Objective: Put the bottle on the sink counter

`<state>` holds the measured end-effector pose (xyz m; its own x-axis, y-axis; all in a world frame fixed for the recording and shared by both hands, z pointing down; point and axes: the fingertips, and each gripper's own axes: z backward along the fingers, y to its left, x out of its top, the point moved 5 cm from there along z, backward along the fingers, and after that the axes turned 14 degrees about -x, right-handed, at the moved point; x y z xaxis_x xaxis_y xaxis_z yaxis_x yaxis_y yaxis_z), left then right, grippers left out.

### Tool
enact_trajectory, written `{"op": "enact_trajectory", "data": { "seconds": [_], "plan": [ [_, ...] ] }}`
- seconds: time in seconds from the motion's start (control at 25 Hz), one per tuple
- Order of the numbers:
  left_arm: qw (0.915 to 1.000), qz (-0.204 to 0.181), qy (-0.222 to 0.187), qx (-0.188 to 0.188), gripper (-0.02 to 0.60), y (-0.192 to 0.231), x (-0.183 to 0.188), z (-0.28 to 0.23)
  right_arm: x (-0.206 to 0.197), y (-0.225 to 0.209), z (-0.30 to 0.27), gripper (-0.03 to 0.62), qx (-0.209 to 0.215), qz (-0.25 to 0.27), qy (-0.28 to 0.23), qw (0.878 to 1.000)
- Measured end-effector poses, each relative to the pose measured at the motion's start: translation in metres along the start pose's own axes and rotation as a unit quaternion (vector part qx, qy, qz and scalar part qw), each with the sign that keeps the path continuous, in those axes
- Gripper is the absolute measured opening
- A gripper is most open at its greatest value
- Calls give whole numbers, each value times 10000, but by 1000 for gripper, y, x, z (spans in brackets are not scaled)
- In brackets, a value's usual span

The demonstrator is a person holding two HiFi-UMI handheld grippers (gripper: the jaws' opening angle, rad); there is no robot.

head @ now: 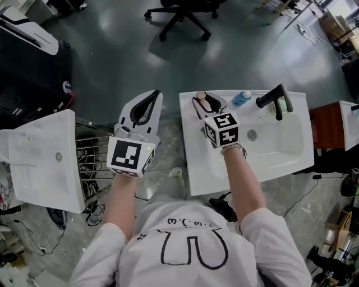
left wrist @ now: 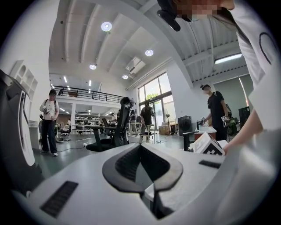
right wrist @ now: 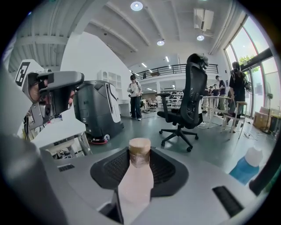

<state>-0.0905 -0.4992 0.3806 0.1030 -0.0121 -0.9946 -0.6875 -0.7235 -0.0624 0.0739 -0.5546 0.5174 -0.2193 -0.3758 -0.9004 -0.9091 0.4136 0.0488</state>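
grey polished floor (head: 112, 50) runs through a big open workshop, and a white sink bench (head: 193, 168) stands on it in front of the person.

the right claw (head: 205, 98) is clenched on the bottle (head: 209, 105). in the right gripper view its black ribbed pads (right wrist: 169, 169) press the pale pink body from both sides. the tan cap (right wrist: 139, 150) pokes out past the fingertips, pointing away from the person. from the head view the bottle sits over the rear left corner of the sink bench, left of the basin (head: 269, 140). i cannot tell whether it touches the surface or hangs just above it.

the left claw (head: 152, 98) is held out to the left of the sink bench, over the floor. its jaws are drawn together at the tips with nothing between them. each claw has its marker cube facing up towards the head camera.

further along the rear edge of the sink bench stands a blue bottle (head: 241, 98) with a white cap. it is between the right claw and the black faucet (head: 275, 98), close to both but apart from the held bottle. a round drain (head: 252, 134) shows in the basin.

a second white sink (head: 39, 162) stands well off to the far left. a black office chair (head: 179, 17) is out on the floor beyond the sink bench, and people stand in the background of both gripper views.
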Motion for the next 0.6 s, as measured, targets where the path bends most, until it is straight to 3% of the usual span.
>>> {"op": "enact_trajectory", "data": {
  "seconds": [0.6],
  "plan": [
    [9999, 107, -70, 25, 9, -5, 0, 6, -7, 1, 9, 158, -40, 231, 220, 9995]
  ]
}}
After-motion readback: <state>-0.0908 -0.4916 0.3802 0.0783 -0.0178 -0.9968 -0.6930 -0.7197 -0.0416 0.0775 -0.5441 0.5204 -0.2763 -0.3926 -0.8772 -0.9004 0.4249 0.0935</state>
